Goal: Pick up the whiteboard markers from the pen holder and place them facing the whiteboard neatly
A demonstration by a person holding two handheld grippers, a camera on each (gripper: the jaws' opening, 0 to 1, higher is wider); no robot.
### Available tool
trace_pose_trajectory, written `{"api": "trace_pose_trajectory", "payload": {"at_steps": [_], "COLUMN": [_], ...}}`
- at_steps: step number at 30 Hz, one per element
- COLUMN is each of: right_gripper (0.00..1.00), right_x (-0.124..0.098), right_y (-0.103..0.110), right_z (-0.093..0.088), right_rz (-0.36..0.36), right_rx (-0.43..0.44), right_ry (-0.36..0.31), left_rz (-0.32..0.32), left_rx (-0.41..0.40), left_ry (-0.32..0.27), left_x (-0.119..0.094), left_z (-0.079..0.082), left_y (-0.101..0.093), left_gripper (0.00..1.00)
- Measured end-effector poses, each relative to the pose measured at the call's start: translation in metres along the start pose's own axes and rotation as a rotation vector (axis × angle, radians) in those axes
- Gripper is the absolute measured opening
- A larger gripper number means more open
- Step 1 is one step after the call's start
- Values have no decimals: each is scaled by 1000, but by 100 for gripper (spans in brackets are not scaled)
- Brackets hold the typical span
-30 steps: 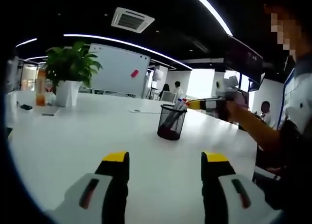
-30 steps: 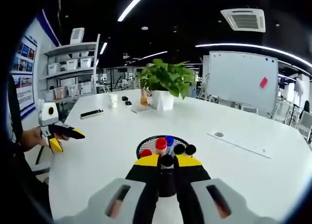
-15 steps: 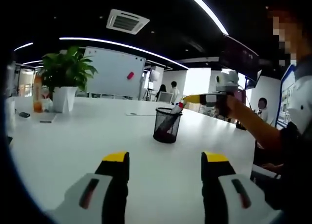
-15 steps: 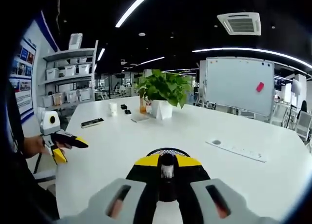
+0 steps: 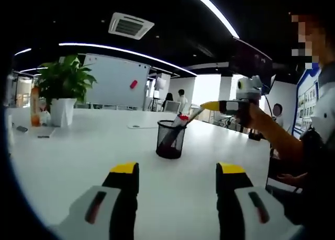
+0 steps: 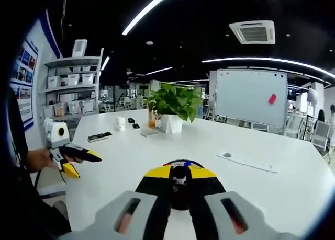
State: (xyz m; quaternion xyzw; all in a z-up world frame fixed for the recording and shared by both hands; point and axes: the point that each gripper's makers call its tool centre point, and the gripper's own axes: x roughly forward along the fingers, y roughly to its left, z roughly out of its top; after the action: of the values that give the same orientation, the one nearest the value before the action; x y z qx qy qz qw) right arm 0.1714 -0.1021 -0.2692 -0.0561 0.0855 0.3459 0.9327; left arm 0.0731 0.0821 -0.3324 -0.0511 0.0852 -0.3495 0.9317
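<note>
A black mesh pen holder (image 5: 170,139) stands on the white table (image 5: 78,156) with several markers in it, one red-capped. My right gripper (image 5: 205,106) comes in from the right above the holder, shut on a marker (image 5: 194,113) that slants down toward the rim. In the right gripper view its jaws (image 6: 179,170) are shut on that black-capped marker (image 6: 179,190), with the holder's rim (image 6: 183,161) just behind. My left gripper (image 5: 178,169) is open over the table, well short of the holder, holding nothing. The whiteboard (image 5: 115,80) stands at the far end of the room.
A potted plant (image 5: 62,91) and an orange bottle (image 5: 34,98) sit at the table's far left. A phone (image 6: 99,137) and cups (image 6: 121,123) lie near the plant (image 6: 172,101). My left gripper (image 6: 73,157) is held in a hand. Shelves (image 6: 70,86) line the wall.
My right gripper has risen with the marker, drawing it up out of the holder. The left gripper view has shifted, so the holder sits further left; that gripper stays open.
</note>
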Motion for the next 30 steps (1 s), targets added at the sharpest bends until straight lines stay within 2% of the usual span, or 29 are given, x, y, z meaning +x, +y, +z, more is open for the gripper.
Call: {"api": "trace_pose_trajectory", "payload": {"at_steps": [4,8,12,16,21,30], "right_gripper": [13,13,13,13,13,13], "right_x": [-5,-13,-17,-15,-7,-3], "right_y": [0,-1,-1,-3,0,6], "right_z": [-9,-21,-22,-25,-36,-42], "right_rz": [-2,-4,-6,-5,9,19], "right_rx": [3,28,30,57,84,78], "right_ry": [19,34,34,25,38,60], "left_rz": [1,-5,-18,-31,-12,17], "left_rx": [19,28,25,38,33,23], "left_ry": [-18,-16,-14,-18,-27,-39], "left_x": [-2,0,3,3,-5,-11], "left_z": [9,10,10,14,13,9], "left_y": [-4,-7,-12,-18,-14,-9], "left_gripper": [60,60,60,60,60,60]}}
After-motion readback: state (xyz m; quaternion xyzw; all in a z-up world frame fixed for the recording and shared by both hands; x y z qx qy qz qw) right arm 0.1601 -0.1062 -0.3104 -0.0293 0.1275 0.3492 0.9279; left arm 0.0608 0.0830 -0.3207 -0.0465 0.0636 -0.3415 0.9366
